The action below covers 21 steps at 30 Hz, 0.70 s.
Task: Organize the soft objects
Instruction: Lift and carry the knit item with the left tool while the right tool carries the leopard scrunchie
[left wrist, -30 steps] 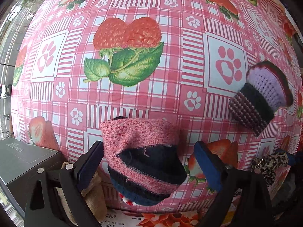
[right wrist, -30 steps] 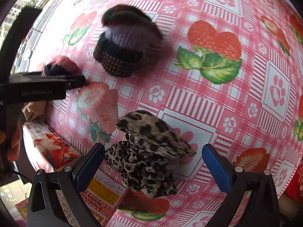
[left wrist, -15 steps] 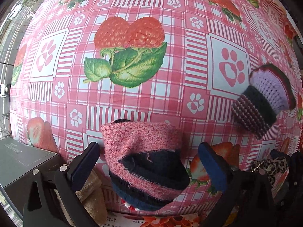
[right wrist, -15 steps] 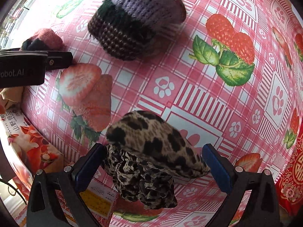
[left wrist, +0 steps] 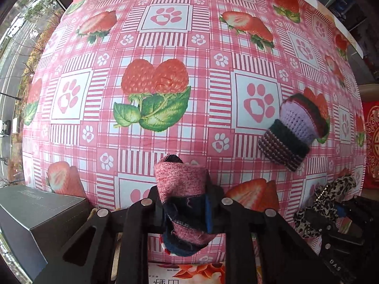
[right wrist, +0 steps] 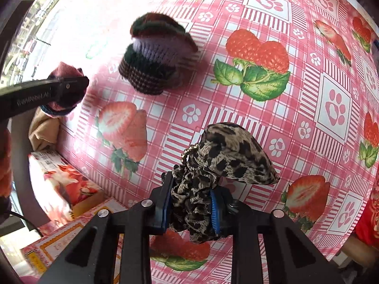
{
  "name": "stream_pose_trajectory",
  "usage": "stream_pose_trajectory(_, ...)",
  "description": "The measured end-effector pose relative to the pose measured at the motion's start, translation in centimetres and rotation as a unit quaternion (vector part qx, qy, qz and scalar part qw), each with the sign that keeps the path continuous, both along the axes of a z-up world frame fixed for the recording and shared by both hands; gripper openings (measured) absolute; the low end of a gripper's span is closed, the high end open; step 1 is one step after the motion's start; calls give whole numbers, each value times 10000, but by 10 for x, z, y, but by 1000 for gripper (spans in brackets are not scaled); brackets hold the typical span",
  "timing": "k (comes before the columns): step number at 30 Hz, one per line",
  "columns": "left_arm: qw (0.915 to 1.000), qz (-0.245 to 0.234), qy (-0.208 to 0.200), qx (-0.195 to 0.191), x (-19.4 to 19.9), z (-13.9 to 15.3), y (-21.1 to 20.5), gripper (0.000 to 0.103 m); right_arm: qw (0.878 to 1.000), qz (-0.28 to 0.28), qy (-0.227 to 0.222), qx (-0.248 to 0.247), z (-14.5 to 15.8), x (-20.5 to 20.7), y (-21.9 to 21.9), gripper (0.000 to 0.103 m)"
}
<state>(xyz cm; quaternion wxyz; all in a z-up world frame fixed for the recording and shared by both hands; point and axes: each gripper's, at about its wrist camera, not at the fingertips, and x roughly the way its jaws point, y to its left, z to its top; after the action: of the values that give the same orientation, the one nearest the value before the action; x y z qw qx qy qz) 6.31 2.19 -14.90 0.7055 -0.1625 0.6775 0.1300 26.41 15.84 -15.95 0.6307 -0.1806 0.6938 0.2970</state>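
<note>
Left tongs have just been closing and now clench a pink-and-navy knit sock, bottom centre of left view. Right tongs have just closed too, gripping a leopard-print scrunchie, bottom centre of right view. A striped knit hat lies loose on the worktop, centre right of left view, well apart from both.

Writing: "...Robot.AI" on the left tongs' side, left edge of right view; Chinese print on a red box lower left, unreadable. Dark box lower left of left view, lettering too small.

Upper worktop bare; its far edge shows along the top.
</note>
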Motion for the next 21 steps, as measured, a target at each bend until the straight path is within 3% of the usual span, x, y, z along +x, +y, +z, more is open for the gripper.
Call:
stream_pose_trajectory(8,9991,-199,-374,-30,-26,49,-6,24,9970,-475,-152,586,58,20,-25,28)
stream_pose_trajectory(21,9929,-769,-903,115,-95,107,-43,24,9934,-579,-283,944,123,-47,-35,28)
